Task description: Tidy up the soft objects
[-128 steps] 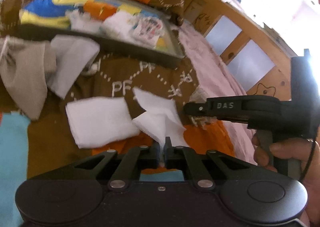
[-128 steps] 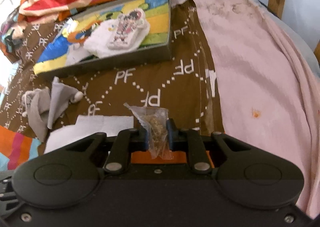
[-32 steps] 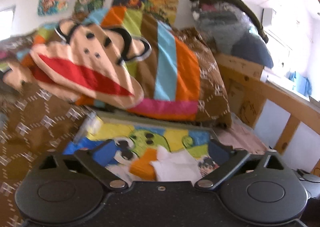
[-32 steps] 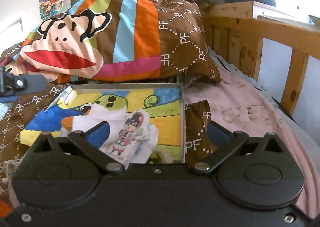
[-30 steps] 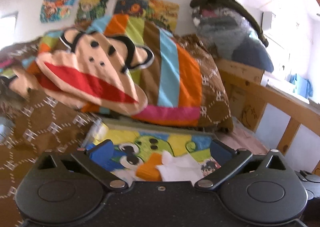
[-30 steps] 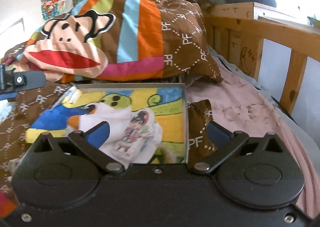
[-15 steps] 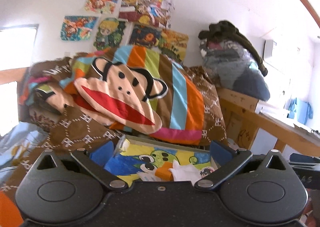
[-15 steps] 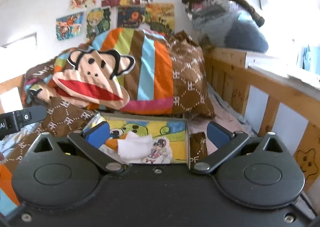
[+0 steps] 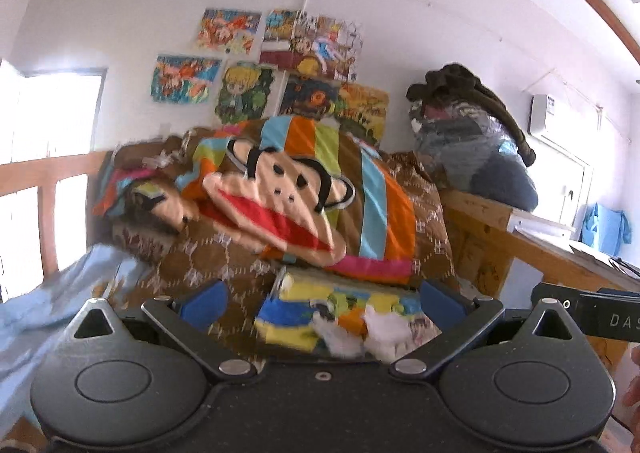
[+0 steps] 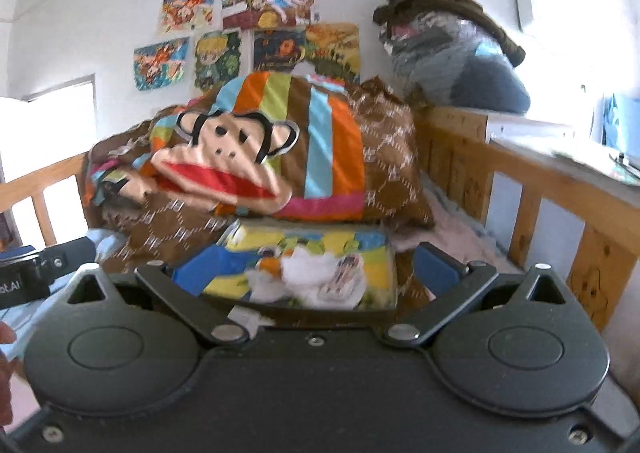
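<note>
A shallow box with a colourful cartoon lining (image 9: 296,317) (image 10: 376,253) lies on the bed and holds white soft cloths (image 9: 384,331) (image 10: 308,271) and a small printed packet (image 10: 340,281). My left gripper (image 9: 320,299) is open and empty, raised well above the bed and back from the box. My right gripper (image 10: 316,267) is open and empty too, held level and back from the box. A small white scrap (image 10: 244,317) lies near the box's front edge.
A striped monkey-face quilt (image 9: 288,205) (image 10: 224,169) is heaped behind the box. A wooden bed rail (image 10: 560,189) runs along the right, with bagged clothes (image 10: 452,65) on its ledge. Posters (image 9: 280,65) hang on the wall. A light blue sheet (image 9: 48,297) lies at left.
Both grippers let go of their cloth and bag earlier and opened. Over the last second both have risen and pulled back, so the box looks smaller and lower.
</note>
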`<state>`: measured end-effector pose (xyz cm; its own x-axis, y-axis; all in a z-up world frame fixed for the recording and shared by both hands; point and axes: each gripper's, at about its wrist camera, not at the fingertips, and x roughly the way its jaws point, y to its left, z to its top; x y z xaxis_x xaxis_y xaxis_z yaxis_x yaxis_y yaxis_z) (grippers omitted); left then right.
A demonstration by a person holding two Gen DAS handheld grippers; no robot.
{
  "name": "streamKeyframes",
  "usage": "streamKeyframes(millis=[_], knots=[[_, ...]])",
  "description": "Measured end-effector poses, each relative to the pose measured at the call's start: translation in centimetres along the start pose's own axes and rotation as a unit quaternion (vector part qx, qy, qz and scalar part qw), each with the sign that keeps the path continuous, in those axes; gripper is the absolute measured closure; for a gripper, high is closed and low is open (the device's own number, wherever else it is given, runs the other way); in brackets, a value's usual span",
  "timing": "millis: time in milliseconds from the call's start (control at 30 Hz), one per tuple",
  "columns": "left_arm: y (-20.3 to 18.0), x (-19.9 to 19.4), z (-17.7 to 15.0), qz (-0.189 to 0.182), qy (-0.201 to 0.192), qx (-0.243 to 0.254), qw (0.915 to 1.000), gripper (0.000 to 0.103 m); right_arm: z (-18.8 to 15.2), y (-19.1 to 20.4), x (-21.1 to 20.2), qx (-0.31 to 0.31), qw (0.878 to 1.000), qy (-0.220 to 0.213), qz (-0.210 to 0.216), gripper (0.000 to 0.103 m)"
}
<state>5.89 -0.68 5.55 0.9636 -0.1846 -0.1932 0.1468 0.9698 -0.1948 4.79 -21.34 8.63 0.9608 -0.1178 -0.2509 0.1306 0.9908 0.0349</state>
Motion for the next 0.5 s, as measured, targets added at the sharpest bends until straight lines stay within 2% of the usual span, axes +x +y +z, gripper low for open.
streamKeyframes(millis=[300, 500], knots=[[1.9, -3.4, -2.0, 0.002, 0.056, -0.009, 0.9984, 0.001, -4.1, 1.3, -3.8, 0.007, 0.998, 0.06, 0.003, 0.0], [1.6, -4.4, -3.0, 0.003, 0.072, -0.003, 0.9974, 0.001, -5.0, 1.1, -3.1, 0.005, 0.996, 0.088, 0.002, 0.0]])
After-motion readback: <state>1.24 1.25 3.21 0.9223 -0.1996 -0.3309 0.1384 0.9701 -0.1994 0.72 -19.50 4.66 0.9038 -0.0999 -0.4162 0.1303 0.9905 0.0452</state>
